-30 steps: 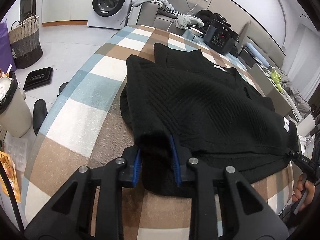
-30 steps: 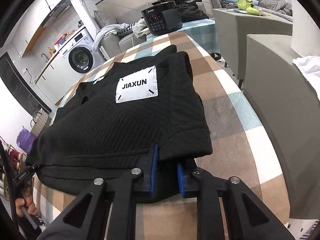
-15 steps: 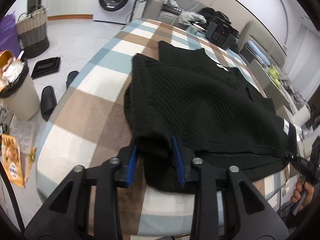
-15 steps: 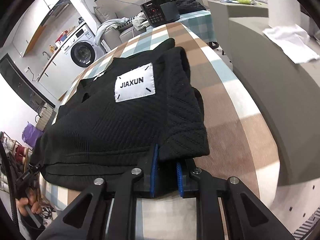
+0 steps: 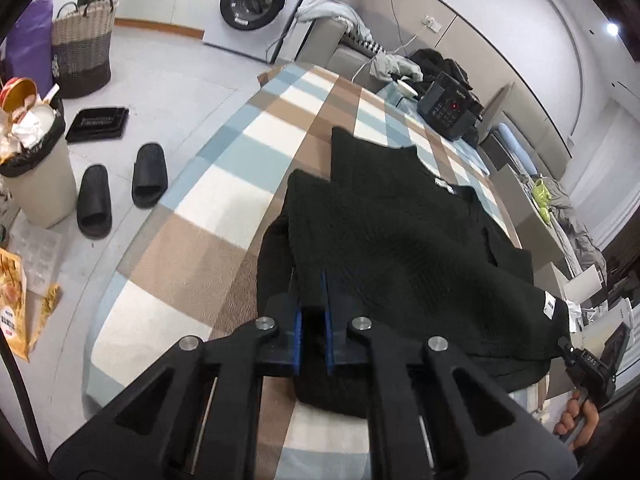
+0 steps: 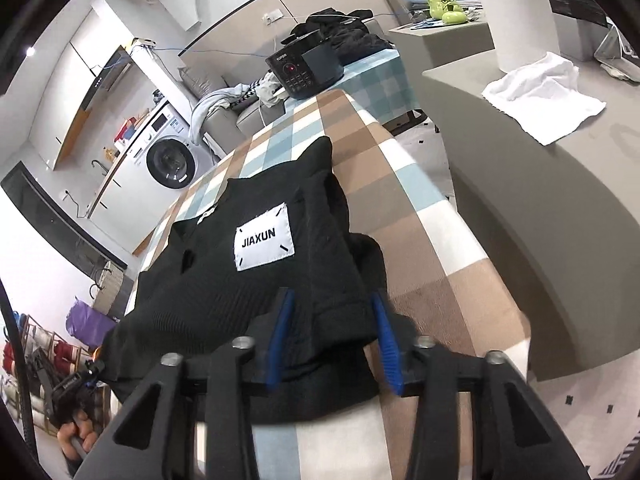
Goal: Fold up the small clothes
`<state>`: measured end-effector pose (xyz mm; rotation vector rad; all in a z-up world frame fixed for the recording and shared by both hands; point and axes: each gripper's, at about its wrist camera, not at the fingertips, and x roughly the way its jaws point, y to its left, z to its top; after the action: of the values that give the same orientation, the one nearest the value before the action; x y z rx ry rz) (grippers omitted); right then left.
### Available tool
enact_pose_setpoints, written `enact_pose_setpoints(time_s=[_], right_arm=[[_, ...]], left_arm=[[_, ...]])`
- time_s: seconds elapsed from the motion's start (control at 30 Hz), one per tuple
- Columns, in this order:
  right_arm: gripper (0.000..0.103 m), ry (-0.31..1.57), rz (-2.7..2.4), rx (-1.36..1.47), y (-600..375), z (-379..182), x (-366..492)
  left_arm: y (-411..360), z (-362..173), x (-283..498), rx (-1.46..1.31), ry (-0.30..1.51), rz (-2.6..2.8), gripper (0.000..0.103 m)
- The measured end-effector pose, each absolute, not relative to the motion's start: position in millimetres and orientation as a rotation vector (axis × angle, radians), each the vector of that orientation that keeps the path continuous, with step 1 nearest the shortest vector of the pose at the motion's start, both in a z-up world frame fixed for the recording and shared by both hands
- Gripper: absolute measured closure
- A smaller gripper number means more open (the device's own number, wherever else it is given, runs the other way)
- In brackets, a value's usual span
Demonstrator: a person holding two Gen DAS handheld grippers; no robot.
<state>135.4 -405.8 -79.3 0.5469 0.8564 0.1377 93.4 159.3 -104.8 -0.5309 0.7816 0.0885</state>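
Observation:
A black knit sweater [image 5: 400, 240] lies on the checked tablecloth [image 5: 192, 248], its near part lifted off the table. My left gripper [image 5: 313, 320] is shut on the sweater's near left edge; the blue pads press the fabric. In the right wrist view the sweater [image 6: 256, 280] shows a white JIAXUN patch [image 6: 264, 242]. My right gripper [image 6: 332, 344] stands open, its blue pads [image 6: 280, 336] wide apart on either side of the sweater's bunched near right edge.
A black cooker [image 5: 448, 110] stands at the table's far end. Slippers [image 5: 120, 188], a full bin [image 5: 32, 168], a basket [image 5: 82, 52] and a washing machine [image 5: 256, 4] are to the left. A grey counter [image 6: 560, 208] with a white cloth [image 6: 540, 96] is close on the right.
Both grippers have risen and drawn back, lifting the sweater's near edge. The left jaws closed tighter on the fabric. The right jaws went from pinching the edge to wide open.

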Motion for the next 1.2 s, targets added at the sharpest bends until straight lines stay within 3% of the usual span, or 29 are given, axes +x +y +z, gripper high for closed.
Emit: enact_pose_setpoints(time_s=[0.23, 0.43, 0.7, 0.8, 0.93, 1.0, 1.2], right_arm=[[0.095, 0.742, 0.189, 0.583, -408, -46, 147], [0.095, 0.646, 0.182, 0.631, -416, -18, 195], [0.095, 0.675, 0.065, 0.692, -409, -32, 300], [0.092, 0.735, 0.003, 0.704, -412, -48, 329], [0.089, 0.780, 0.019, 0.644, -410, -53, 331], [0.077, 0.799, 0.012, 0.603, -413, -57, 324], [0.058, 0.834, 0.004, 0.523, -419, -67, 316]], left_arm=[[167, -69, 107, -0.525, 0.695, 0.083, 0.099], [181, -36, 164, -0.519, 0.625, 0.079, 0.099], [198, -48, 270, -0.554, 0.691, 0.093, 0.098], [204, -68, 299, -0.576, 0.743, 0.133, 0.085], [209, -81, 304, -0.572, 0.753, 0.155, 0.050], [208, -86, 302, -0.536, 0.760, 0.164, 0.046], [207, -107, 303, -0.468, 0.816, 0.166, 0.045]])
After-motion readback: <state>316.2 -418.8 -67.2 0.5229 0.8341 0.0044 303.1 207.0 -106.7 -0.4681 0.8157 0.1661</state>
